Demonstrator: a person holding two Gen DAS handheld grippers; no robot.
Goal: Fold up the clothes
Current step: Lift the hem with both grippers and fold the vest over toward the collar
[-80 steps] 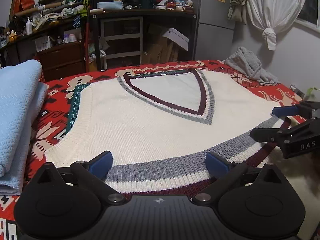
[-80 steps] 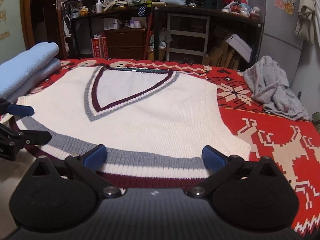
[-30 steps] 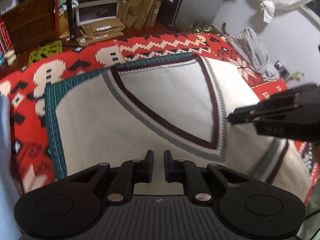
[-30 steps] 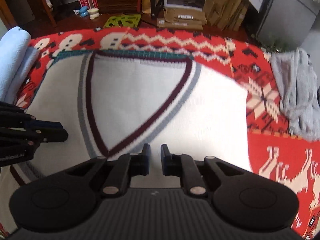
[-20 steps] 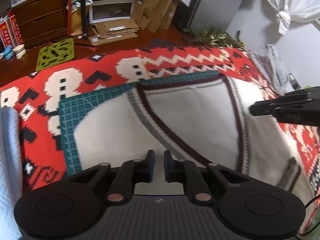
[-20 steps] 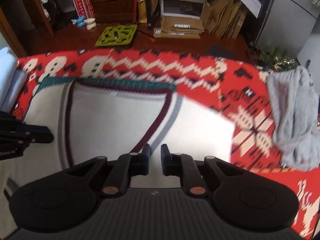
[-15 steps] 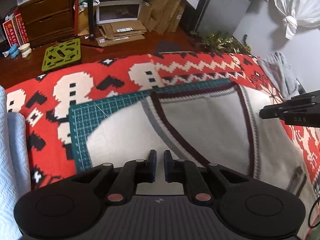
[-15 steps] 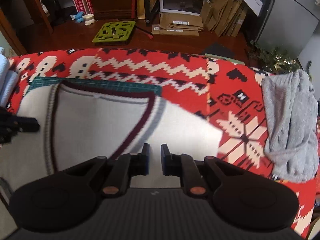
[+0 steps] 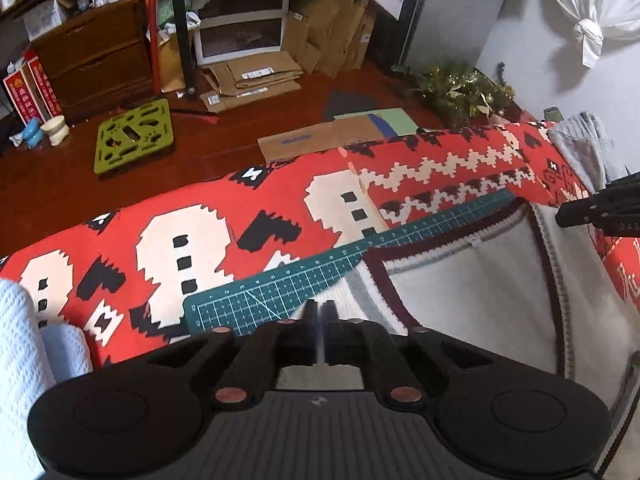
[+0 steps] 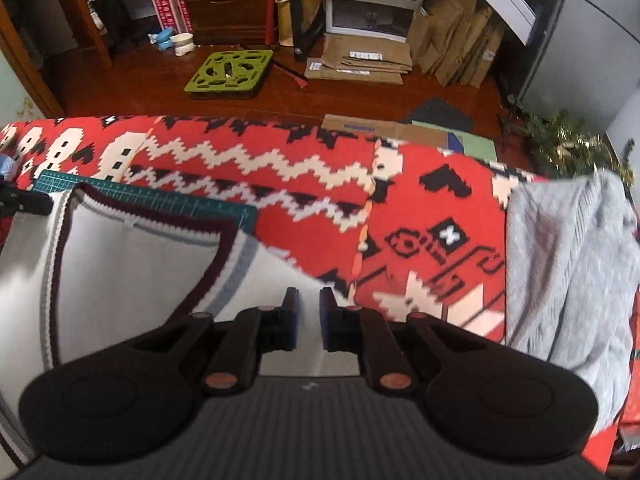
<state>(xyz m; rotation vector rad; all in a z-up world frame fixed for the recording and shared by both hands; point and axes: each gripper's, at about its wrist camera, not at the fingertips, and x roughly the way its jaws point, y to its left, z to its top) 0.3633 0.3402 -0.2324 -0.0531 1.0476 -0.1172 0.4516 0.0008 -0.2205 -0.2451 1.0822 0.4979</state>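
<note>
A white knit V-neck vest (image 9: 472, 300) with maroon and grey trim lies on a green cutting mat (image 9: 272, 292); in the right wrist view the vest (image 10: 132, 264) fills the lower left. My left gripper (image 9: 319, 308) hangs over the vest's left shoulder, its jaws closing to a thin slit on white knit from the hem. My right gripper (image 10: 308, 294) is over the right shoulder, shut on white hem fabric with a narrow gap. Each gripper shows in the other's view: right gripper (image 9: 600, 208), left gripper (image 10: 24, 202). The held hem itself is hidden under the fingers.
A red patterned blanket (image 10: 320, 184) covers the bed, whose far edge drops to a wooden floor with cardboard and a green tray (image 9: 134, 134). A grey garment (image 10: 568, 264) lies crumpled at the right. Folded light-blue cloth (image 9: 20, 344) sits at the left.
Both grippers closed at the vest's hem and have travelled with it across the vest toward the collar. The neckline and mat edge now sit just ahead of the fingers.
</note>
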